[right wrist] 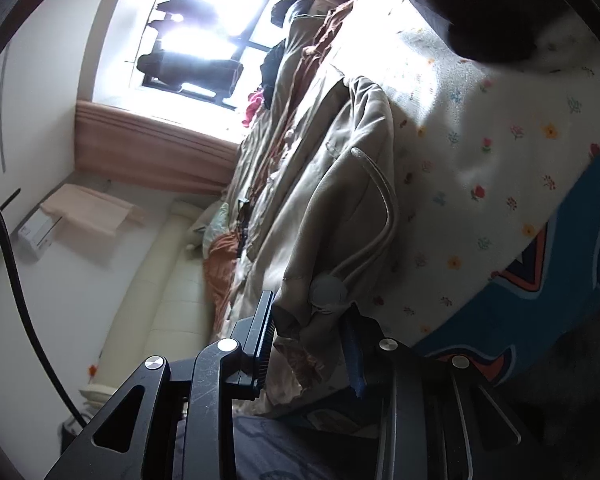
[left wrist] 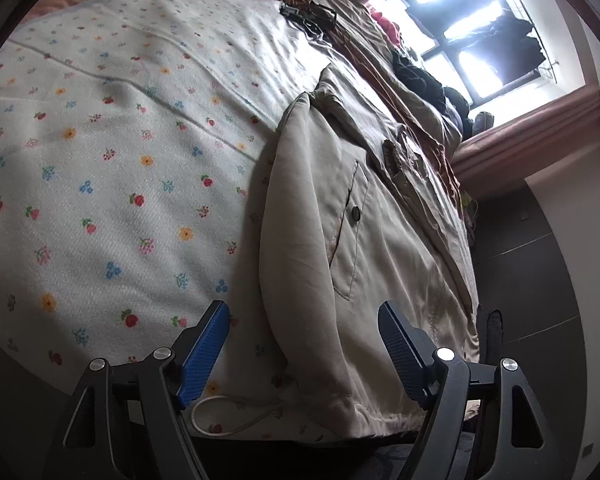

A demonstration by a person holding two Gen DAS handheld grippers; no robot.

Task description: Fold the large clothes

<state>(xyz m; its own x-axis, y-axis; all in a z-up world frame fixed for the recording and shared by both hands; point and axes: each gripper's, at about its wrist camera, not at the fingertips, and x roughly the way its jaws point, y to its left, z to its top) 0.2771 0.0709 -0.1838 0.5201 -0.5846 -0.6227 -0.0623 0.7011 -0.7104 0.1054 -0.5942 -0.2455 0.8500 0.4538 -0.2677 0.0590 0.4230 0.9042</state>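
A large beige jacket [left wrist: 384,208] lies on a white floral bed sheet [left wrist: 112,152], its buttoned chest pocket up and its left side folded over. My left gripper [left wrist: 304,316] is open, its blue pads on either side of the jacket's hem edge near the bed's front edge. A white drawstring [left wrist: 236,424] loops beside the hem. In the right wrist view my right gripper [right wrist: 312,312] is shut on a bunched part of the jacket [right wrist: 340,184], next to a grey cord stopper [right wrist: 327,290] and its white drawstring [right wrist: 384,216].
Brown and beige bedding and dark clothes [left wrist: 424,76] are piled along the far side by the bright window [left wrist: 472,32]. A cream headboard [right wrist: 168,280] and a wall air conditioner [right wrist: 40,232] show in the right wrist view. A blue patterned cloth [right wrist: 540,292] lies under the sheet's edge.
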